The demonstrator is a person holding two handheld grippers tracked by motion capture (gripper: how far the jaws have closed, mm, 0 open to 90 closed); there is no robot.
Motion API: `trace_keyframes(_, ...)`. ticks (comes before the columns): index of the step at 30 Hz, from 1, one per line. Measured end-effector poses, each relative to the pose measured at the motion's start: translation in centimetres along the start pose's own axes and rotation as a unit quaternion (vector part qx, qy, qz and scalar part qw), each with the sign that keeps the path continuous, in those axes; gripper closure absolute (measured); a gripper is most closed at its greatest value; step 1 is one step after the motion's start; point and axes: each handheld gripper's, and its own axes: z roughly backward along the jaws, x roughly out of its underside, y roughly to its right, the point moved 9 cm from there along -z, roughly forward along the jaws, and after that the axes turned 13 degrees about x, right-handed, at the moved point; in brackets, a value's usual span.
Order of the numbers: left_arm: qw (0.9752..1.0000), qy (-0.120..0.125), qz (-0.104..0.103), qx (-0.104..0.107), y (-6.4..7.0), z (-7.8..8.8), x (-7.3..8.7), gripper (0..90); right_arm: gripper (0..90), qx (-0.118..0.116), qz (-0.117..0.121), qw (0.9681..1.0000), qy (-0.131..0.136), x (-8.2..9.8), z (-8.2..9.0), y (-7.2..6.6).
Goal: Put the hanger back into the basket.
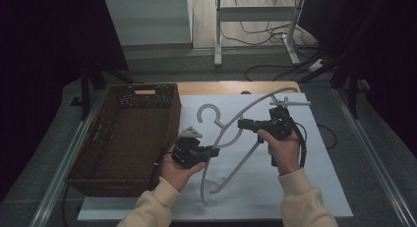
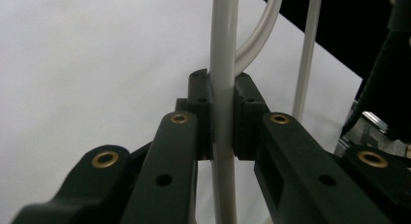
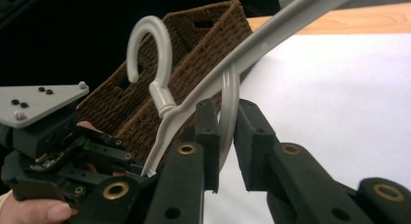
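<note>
A pale grey plastic clothes hanger [image 1: 246, 156] is held above the white sheet, its hook [image 1: 209, 110] pointing toward the basket. My left gripper [image 1: 215, 151] is shut on one of its thin bars [image 2: 224, 49], with the pads pressing both sides. My right gripper [image 1: 241, 124] sits at the curved bar [image 3: 229, 88] below the hook [image 3: 150, 49]. That bar lies against one pad, with a narrow gap at the other, so these jaws stand slightly open around it. The left gripper's grey plate [image 3: 41, 103] is close by in the right gripper view.
A brown wicker basket [image 1: 118, 187] stands at the left of the table, close to the left hand. The white sheet [image 1: 319, 153] covers the wooden tabletop [image 1: 221, 87]. Beyond the table are a metal stand [image 1: 219, 35] and loose cables on the floor.
</note>
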Motion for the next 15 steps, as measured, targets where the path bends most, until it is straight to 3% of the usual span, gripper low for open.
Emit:
trace_keyframes(3,0.9999,0.008,-0.009,-0.006,0.3,0.3,-0.4,81.4,71.4,0.001,0.012,0.9998,0.013,-0.3,0.3,-0.2)
trace_keyframes(8,0.9996,0.009,-0.023,-0.015,0.8,0.7,-0.7,81.4,49.9,0.009,0.026,0.9992,0.029,-0.8,1.2,-0.7)
trace_keyframes(15,0.9995,0.022,-0.015,-0.013,0.6,1.5,-1.2,81.5,31.6,0.044,0.064,0.9955,0.054,-1.1,3.2,-1.3)
